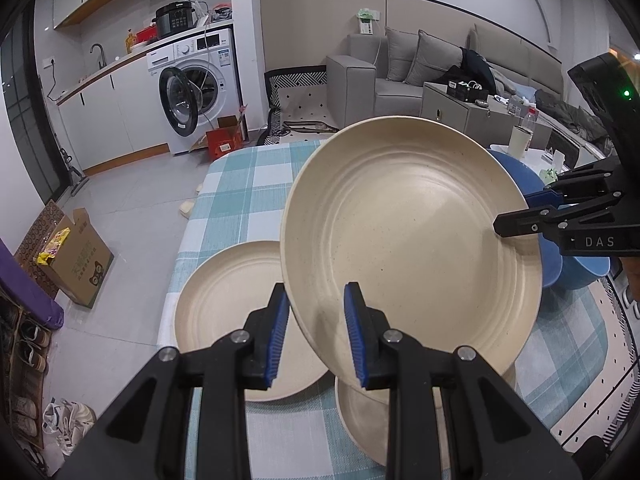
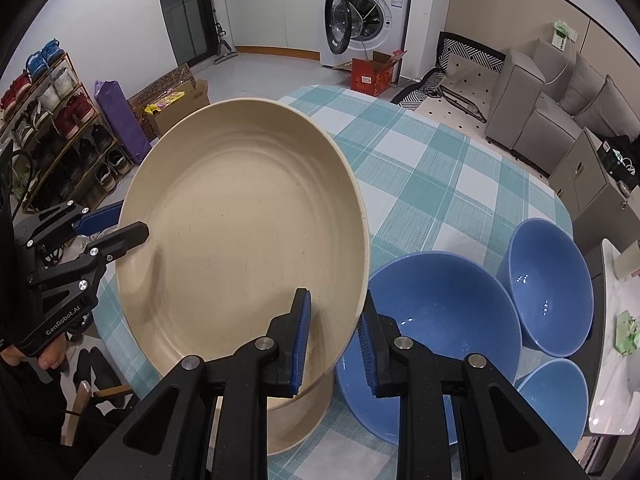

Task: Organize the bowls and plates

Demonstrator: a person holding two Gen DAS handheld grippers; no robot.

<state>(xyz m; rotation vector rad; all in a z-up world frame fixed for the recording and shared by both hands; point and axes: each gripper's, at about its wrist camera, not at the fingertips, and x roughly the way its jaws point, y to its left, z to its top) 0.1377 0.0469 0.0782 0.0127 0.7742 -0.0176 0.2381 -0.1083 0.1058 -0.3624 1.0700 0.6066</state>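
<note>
Table [image 2: 460,184], covered by a teal-and-white checked cloth, carrying all the crockery. Held plate [image 1: 408,236], beige and ringed, raised clear of the cloth and tilted; it is gripped at two opposite points of its rim. Second plate [image 1: 224,320], beige, lies flat on the cloth near the table's left edge in the left wrist view, partly overlapped by the held plate. Third plate [image 1: 360,412], beige, lies flat directly below the held plate, at the table's near edge; only an arc of it shows. Large bowl [image 2: 432,344], blue, stands on the cloth just beside the held plate's right rim. Two smaller blue bowls: one [image 2: 548,284] behind the large bowl toward the table's right edge, one [image 2: 556,396] nearer, partly hidden by the gripper frame. Left gripper [image 1: 316,336], clenched on the held plate's near rim, blue pads either side of the edge. Right gripper [image 2: 334,344], likewise clamped on the plate's opposite rim, one finger over the plate's inside, the other beneath.
</note>
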